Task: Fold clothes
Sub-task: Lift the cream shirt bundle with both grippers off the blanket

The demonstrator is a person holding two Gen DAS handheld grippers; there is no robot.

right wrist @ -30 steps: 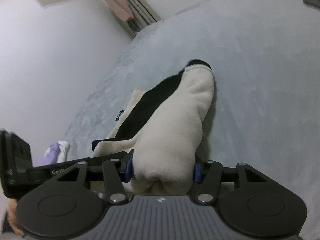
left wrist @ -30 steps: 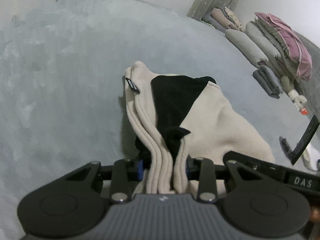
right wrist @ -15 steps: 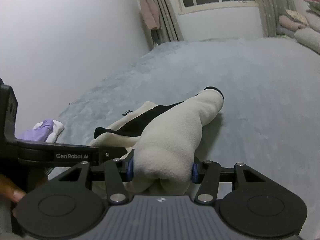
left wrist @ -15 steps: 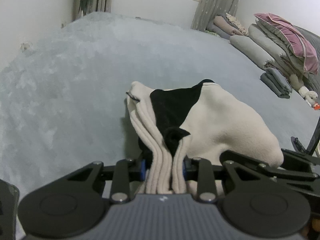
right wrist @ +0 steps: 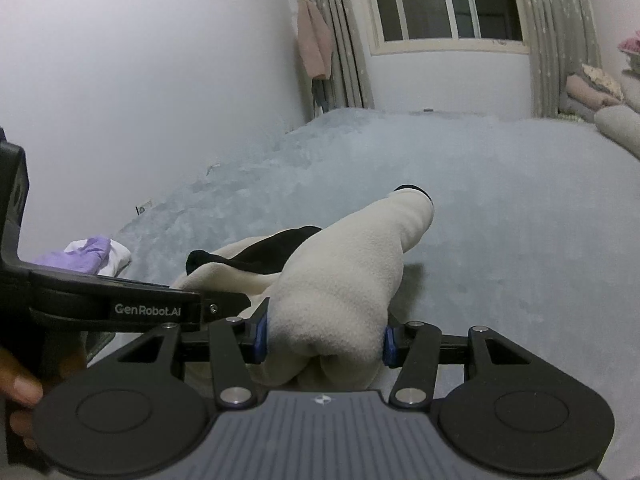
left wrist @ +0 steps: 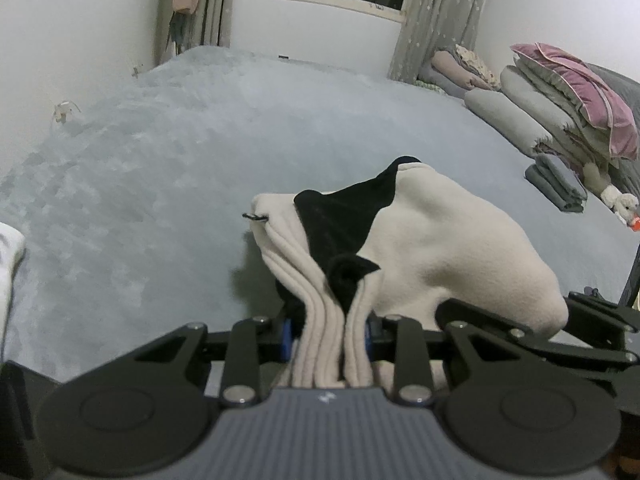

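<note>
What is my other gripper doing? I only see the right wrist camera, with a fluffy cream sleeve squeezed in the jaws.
Observer: In the left wrist view, the left gripper is shut on another part of the same cream-and-black garment, with several layers bunched together between its jaws.
Child: Does anything stick out of the garment over there?
Observer: Yes, a small black tag pokes out of its far left edge.
Child: Is something else lying near it?
Observer: A folded grey cloth lies off to the right, apart from the garment.
Child: Anything next to that?
Observer: A small white stuffed toy sits just right of the grey cloth.
</note>
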